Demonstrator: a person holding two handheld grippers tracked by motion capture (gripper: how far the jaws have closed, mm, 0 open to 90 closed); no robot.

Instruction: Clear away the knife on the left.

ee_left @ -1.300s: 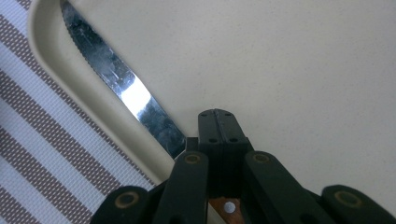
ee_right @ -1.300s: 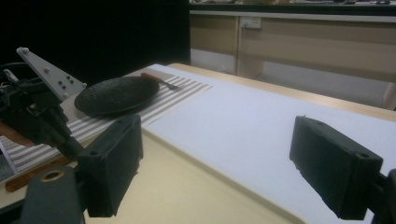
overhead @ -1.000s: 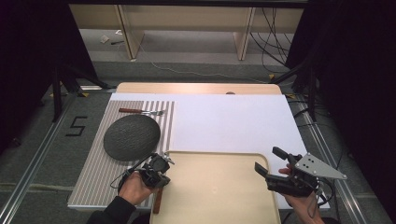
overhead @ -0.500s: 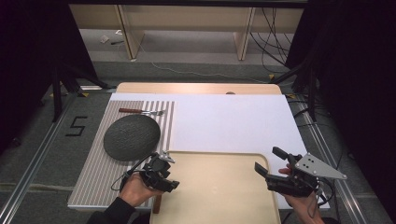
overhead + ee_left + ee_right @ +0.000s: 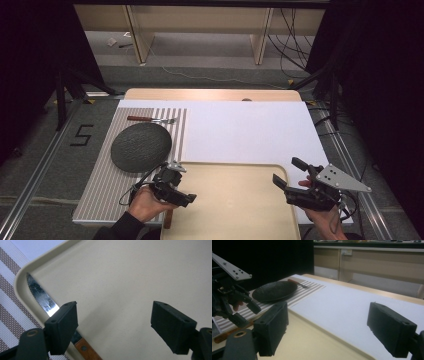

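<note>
Hovering over the tray's [image 5: 235,220] near-left corner, the left gripper [image 5: 113,325] had its jaws spread wide with nothing between them. A knife [image 5: 43,298] lay along the tray's left rim just beside it, serrated blade on the rim, wooden handle poking out past the near jaw. The right gripper [image 5: 290,175] sat at the tray's right edge, jaws gaping too, empty. Farther back on the striped mat [image 5: 100,185] were a dark plate [image 5: 141,147] and a fork [image 5: 150,119].
</note>
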